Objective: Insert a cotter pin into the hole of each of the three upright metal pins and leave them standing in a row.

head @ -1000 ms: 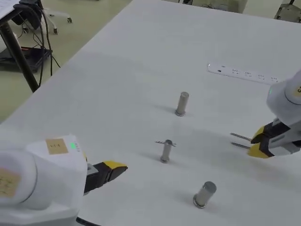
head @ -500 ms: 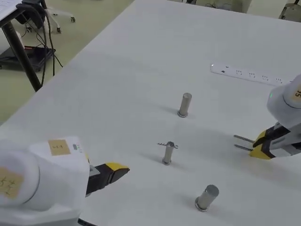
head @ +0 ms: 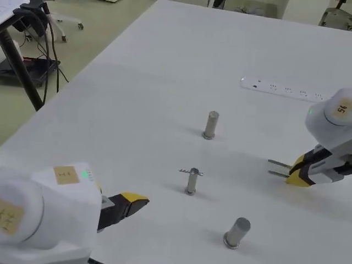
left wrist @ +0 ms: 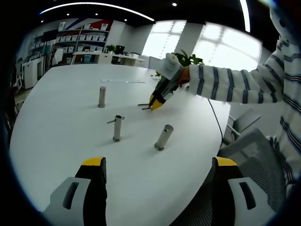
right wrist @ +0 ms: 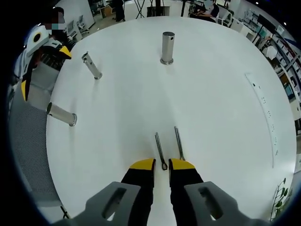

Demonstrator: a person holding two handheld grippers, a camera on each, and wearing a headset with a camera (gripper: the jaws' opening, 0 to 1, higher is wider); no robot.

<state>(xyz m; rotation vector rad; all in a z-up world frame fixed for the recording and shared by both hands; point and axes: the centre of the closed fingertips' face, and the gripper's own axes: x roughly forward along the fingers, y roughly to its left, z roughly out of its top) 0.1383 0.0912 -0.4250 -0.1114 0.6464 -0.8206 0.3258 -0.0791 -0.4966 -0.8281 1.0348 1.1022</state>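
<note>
Far pin (head: 210, 125), middle pin (head: 191, 181), near pin (head: 237, 231) in a row on table (head: 165, 66), power strip (head: 280, 89) behind, rightward

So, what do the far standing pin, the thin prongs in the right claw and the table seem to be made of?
The far standing pin: metal, likely steel, grey with a dull sheen. The thin prongs: bent metal wire, dark, slightly shiny. The table: smooth matte white, perhaps laminate; cannot tell.
</note>
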